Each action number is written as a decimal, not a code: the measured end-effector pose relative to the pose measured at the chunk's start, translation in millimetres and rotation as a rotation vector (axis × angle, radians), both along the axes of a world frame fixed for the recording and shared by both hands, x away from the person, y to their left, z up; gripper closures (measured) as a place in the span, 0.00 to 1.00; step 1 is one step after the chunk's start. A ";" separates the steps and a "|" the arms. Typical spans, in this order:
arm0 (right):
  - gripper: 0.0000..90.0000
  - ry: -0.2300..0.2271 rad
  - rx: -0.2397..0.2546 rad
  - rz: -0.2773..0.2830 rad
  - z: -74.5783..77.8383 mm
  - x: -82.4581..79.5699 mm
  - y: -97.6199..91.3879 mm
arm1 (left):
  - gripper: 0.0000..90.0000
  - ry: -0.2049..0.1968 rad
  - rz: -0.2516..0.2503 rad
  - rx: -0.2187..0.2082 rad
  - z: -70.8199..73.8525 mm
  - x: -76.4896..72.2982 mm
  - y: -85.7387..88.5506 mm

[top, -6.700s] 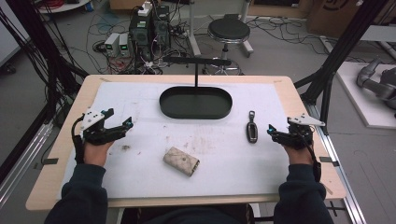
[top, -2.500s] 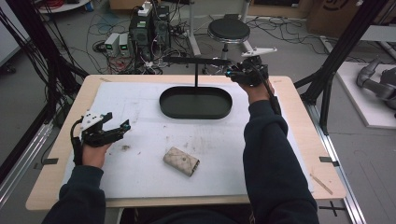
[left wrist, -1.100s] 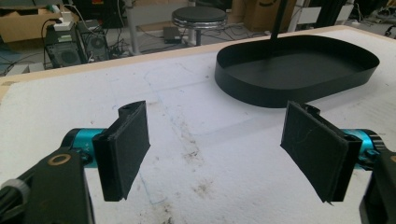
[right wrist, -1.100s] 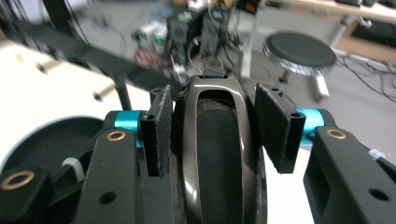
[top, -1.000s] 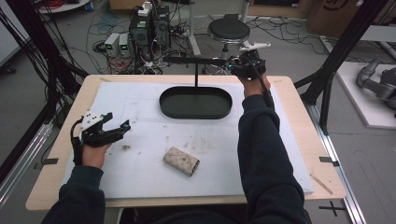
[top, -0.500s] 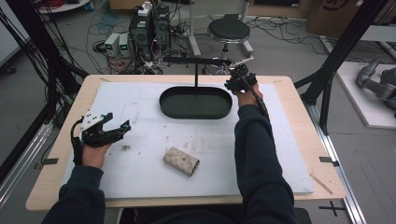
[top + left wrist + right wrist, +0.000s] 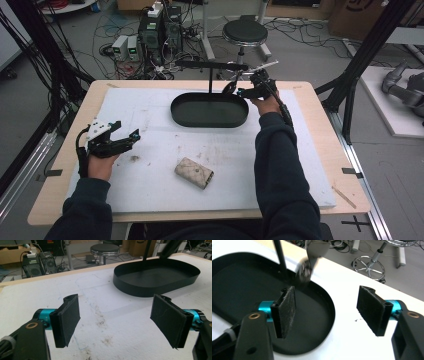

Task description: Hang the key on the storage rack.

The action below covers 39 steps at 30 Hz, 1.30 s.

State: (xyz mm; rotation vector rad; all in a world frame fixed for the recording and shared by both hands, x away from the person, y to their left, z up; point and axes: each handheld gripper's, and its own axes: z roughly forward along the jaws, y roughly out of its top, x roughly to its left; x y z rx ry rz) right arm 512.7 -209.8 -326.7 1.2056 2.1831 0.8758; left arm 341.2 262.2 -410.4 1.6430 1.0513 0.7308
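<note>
Key fob (image 7: pixel 305 268): at the first frame it lay flat on the white mat (image 7: pixel 150 120), just right of the black oval tray (image 7: pixel 210 121), with the right gripper (image 7: pixel 328 303) resting near the table's right edge. That spot on the mat is now bare. The right arm reaches across to the tray's far right end, lower than a second ago.

Right gripper: jaws have just been opening and now stand released, with nothing between the pads.

Fob now: seen in the right gripper view as a blurred dark shape with a paler part above. It is over the tray's right rim, beside the thin upright post (image 7: pixel 280 257) of the stand. Too smeared to tell whether it hangs from the crossbar (image 7: pixel 210 65) or is loose.

Left gripper (image 7: pixel 117 320): same place as before, on the mat's left side, jaws wide apart and empty.

Room: a tan pouch (image 7: pixel 194 172) lies alone on the near mat, well apart from both grippers. The mat between tray and pouch is open. The right forearm crosses the mat's right half. The table edge (image 7: pixel 320 115) is near the right hand.
</note>
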 end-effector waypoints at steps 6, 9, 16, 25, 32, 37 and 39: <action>0.32 -0.041 0.019 0.055 27.8 -27.5 -25.6 | 0.26 0.001 -0.004 0.003 0.2 -0.5 -0.3; 0.30 -0.062 0.036 0.067 41.8 -46.4 -42.3 | 0.26 0.002 -0.005 0.000 0.1 -0.3 -0.3; 0.24 -0.155 -0.031 0.132 53.2 -87.3 -69.3 | 0.26 -0.004 -0.005 0.001 0.7 -1.1 -0.4; 0.24 -0.143 0.052 0.092 12.7 -134.6 -105.0 | 0.26 0.001 -0.012 -0.001 -0.5 0.2 -2.2; 0.24 -0.125 0.061 0.052 -25.5 -139.7 -105.9 | 0.26 -0.004 -0.006 -0.004 0.2 -0.4 -2.0; 0.24 -0.125 0.037 0.072 -31.5 -141.8 -99.1 | 0.26 -0.006 -0.005 -0.007 0.2 0.3 -3.4; 0.24 -0.133 0.030 0.078 -32.0 -143.9 -94.9 | 0.26 -0.002 -0.007 -0.009 -1.2 2.5 -3.5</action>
